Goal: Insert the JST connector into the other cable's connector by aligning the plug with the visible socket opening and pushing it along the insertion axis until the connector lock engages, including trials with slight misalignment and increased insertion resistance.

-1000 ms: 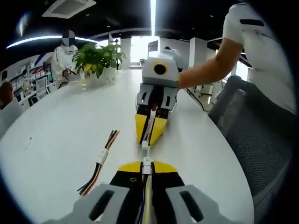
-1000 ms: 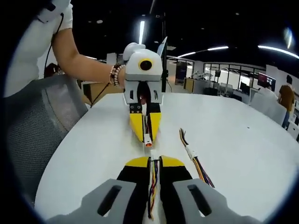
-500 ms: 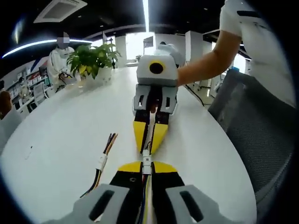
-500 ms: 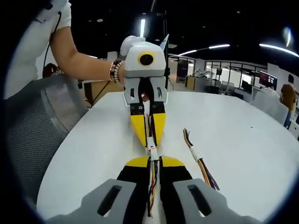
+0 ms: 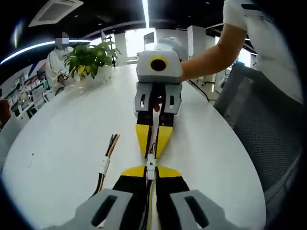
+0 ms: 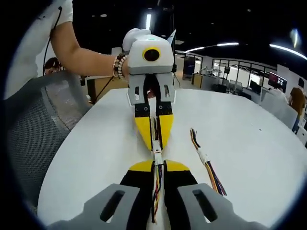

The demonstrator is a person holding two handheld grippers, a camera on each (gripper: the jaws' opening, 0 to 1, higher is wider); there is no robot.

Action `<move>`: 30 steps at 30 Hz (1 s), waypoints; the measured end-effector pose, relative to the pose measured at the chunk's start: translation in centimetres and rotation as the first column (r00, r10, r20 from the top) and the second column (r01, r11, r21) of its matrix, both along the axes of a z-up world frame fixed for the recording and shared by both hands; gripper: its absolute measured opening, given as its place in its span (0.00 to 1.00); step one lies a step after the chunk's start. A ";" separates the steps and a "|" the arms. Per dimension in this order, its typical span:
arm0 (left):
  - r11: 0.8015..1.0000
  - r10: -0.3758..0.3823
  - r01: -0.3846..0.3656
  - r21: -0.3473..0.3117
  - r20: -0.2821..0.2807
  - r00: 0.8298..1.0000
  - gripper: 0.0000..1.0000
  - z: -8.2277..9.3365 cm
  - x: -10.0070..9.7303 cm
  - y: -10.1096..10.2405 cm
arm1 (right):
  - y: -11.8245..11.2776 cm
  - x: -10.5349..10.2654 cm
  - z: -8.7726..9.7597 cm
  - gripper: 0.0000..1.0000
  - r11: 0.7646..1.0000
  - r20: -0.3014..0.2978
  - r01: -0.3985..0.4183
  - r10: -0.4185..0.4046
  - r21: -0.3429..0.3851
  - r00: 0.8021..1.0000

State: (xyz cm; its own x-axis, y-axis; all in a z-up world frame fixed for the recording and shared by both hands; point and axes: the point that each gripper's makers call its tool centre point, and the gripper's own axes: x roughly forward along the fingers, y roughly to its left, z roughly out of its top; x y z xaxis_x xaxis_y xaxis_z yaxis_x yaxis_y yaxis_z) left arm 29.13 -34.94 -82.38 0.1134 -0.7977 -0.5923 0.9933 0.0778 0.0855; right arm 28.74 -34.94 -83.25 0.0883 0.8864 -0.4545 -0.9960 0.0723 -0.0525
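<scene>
Left gripper (image 5: 151,173), jaws clamped on its cable, meets the right gripper (image 5: 152,152) tip to tip above the white table (image 5: 62,139), white JST connector (image 5: 151,163) joined between them; a spare cable (image 5: 104,165) lies just left. Right gripper view: right gripper (image 6: 158,166) pinches its own wires, the connector (image 6: 157,155) touching the left gripper (image 6: 154,147).

Connector joint (image 5: 151,162) too small: lock state unclear. Cable (image 6: 157,191) wires hidden between jaws.
</scene>
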 end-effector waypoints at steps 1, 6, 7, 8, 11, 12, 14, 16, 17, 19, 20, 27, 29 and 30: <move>1.000 -0.005 0.005 0.007 0.003 1.000 0.00 0.0 0.0 0.0 | 0.0 0.0 -0.1 0.04 1.000 0.002 -0.001 0.001 -0.007 1.000; 0.999 -0.020 0.020 0.050 0.015 1.000 0.00 -0.5 0.0 -0.2 | 0.1 -0.1 -0.7 0.04 0.995 0.040 -0.010 0.014 -0.095 0.999; 0.998 -0.022 0.021 0.058 0.017 1.000 0.00 -0.6 0.0 -0.2 | 0.2 -0.1 -0.8 0.04 0.995 0.041 -0.013 0.017 -0.102 0.999; 0.998 -0.025 0.024 0.065 0.017 1.000 0.00 -0.7 0.0 -0.2 | 0.2 -0.1 -0.9 0.04 0.994 0.038 -0.014 0.018 -0.108 0.999; 0.997 -0.024 0.023 0.075 0.015 1.000 0.01 -1.0 0.0 -0.1 | 0.1 -0.1 -1.1 0.04 0.992 0.028 -0.013 0.017 -0.129 0.999; 0.997 -0.024 0.023 0.078 0.014 1.000 0.01 -1.0 0.0 -0.1 | 0.1 -0.1 -1.2 0.04 0.990 0.027 -0.014 0.018 -0.140 0.999; 0.996 -0.025 0.023 0.083 0.016 1.000 0.01 -1.1 0.1 -0.2 | 0.1 -0.1 -1.2 0.04 0.988 0.026 -0.013 0.017 -0.152 1.000; 0.997 -0.029 0.028 0.069 0.014 0.999 0.01 -0.8 0.0 -0.7 | 0.4 -0.2 -1.1 0.04 0.987 0.009 -0.016 0.018 -0.158 1.000; 0.995 -0.041 0.038 0.097 0.027 0.999 0.01 -1.1 0.0 -0.7 | 0.5 -0.2 -1.1 0.04 0.984 0.006 -0.016 0.017 -0.176 1.000; 0.991 -0.043 0.038 0.125 0.035 0.998 0.00 -1.3 0.2 -0.7 | 0.5 -0.1 -1.3 0.04 0.979 0.024 -0.015 0.021 -0.204 1.000; 0.991 -0.044 0.039 0.124 0.034 0.998 0.00 -1.4 0.2 -0.7 | 0.5 -0.1 -1.3 0.04 0.978 0.024 -0.018 0.023 -0.206 0.999; 0.995 -0.026 0.023 0.093 0.030 0.999 0.00 -0.7 0.5 -0.6 | 0.4 0.3 -0.7 0.04 0.985 0.003 0.008 -0.007 -0.171 1.000; 0.996 -0.021 0.018 0.087 0.027 0.999 0.00 -0.7 0.7 -0.7 | 0.4 0.4 -0.6 0.03 0.985 0.002 0.009 -0.009 -0.171 1.000; 0.996 -0.020 0.018 0.086 0.024 1.000 0.00 -0.8 0.7 -0.7 | 0.4 0.4 -0.7 0.03 0.985 0.002 0.010 -0.009 -0.173 1.000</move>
State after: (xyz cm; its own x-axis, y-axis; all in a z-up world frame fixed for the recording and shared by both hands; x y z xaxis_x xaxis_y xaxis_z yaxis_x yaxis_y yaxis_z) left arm 29.80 -35.61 -83.14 0.1143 -0.7463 -0.6557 0.9920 0.0501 0.1159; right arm 29.11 -34.54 -83.91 0.0971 0.7935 -0.6007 -0.9952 0.0713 -0.0667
